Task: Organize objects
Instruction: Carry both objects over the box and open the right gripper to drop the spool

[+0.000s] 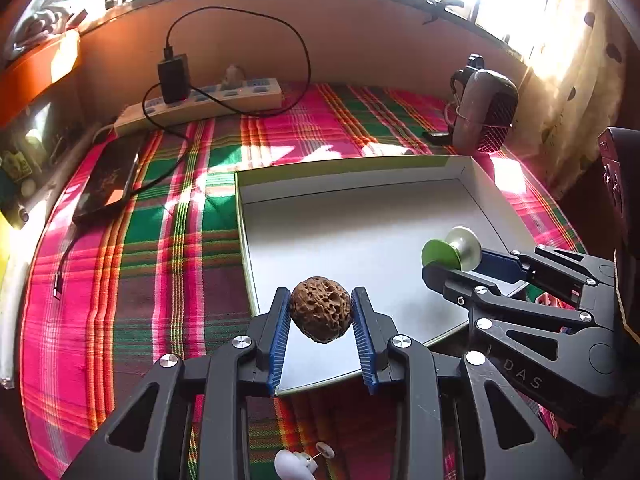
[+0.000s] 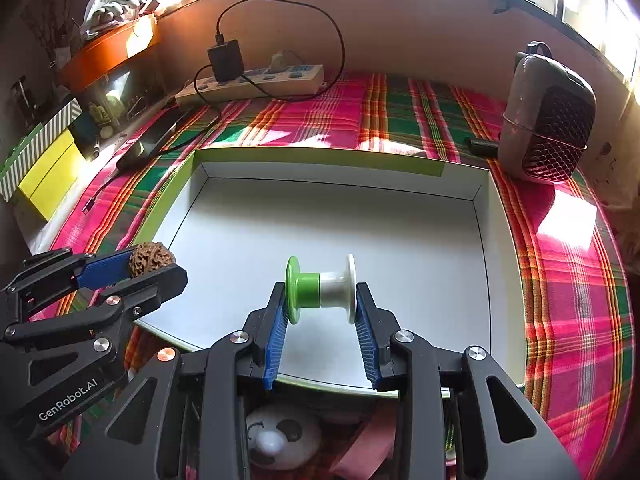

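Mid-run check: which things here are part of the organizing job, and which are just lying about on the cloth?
In the job:
- walnut, held in left gripper
- spool, held in right gripper
- box, nothing in it yet

Lying about:
- power strip with charger
- phone
- speaker
- yellow boxes beside the cloth

Left gripper [image 1: 320, 312] jaws on walnut [image 1: 320, 309], over box [image 1: 360, 236]

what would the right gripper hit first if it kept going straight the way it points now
Most likely the bare white floor of the shallow cardboard box. The right gripper angles downward, holding the green and white plastic spool, with nothing visible between; depth is hard to judge.
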Demonstrator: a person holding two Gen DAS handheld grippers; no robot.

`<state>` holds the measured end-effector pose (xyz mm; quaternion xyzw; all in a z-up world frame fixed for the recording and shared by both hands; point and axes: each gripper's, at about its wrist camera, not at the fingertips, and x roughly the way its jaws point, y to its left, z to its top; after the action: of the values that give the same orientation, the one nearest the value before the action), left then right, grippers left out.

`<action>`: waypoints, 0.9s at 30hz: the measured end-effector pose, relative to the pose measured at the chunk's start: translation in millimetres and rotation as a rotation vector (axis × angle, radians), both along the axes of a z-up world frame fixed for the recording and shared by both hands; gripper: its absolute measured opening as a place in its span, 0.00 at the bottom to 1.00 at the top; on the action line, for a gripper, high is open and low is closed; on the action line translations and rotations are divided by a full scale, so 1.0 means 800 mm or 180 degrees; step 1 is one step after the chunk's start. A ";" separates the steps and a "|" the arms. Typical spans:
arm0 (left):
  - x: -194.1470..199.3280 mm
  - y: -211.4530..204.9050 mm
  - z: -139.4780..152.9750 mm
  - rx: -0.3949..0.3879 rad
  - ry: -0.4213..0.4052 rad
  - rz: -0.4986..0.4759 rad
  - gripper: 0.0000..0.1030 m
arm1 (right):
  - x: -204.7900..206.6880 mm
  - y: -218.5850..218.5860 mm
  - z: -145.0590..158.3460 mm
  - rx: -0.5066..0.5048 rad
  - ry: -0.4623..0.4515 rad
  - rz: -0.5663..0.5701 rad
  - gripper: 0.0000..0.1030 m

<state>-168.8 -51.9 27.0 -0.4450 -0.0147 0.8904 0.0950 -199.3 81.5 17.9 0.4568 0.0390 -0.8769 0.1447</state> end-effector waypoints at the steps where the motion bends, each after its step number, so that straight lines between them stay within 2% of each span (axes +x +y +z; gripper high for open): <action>1: -0.001 0.001 -0.001 -0.0013 -0.0005 -0.0012 0.28 | -0.001 0.000 -0.001 0.0006 -0.0005 0.0002 0.33; 8: -0.008 0.011 -0.010 -0.0136 -0.0052 -0.0070 0.28 | -0.008 0.001 -0.007 0.0062 -0.0040 -0.0014 0.33; 27: -0.011 0.012 -0.011 -0.0206 -0.0048 -0.0056 0.28 | -0.006 0.000 -0.011 0.0045 -0.0091 -0.0050 0.33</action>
<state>-177.5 -42.0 18.3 -0.4547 0.0173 0.8861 0.0883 -204.3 81.9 9.0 0.4706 0.0394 -0.8711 0.1351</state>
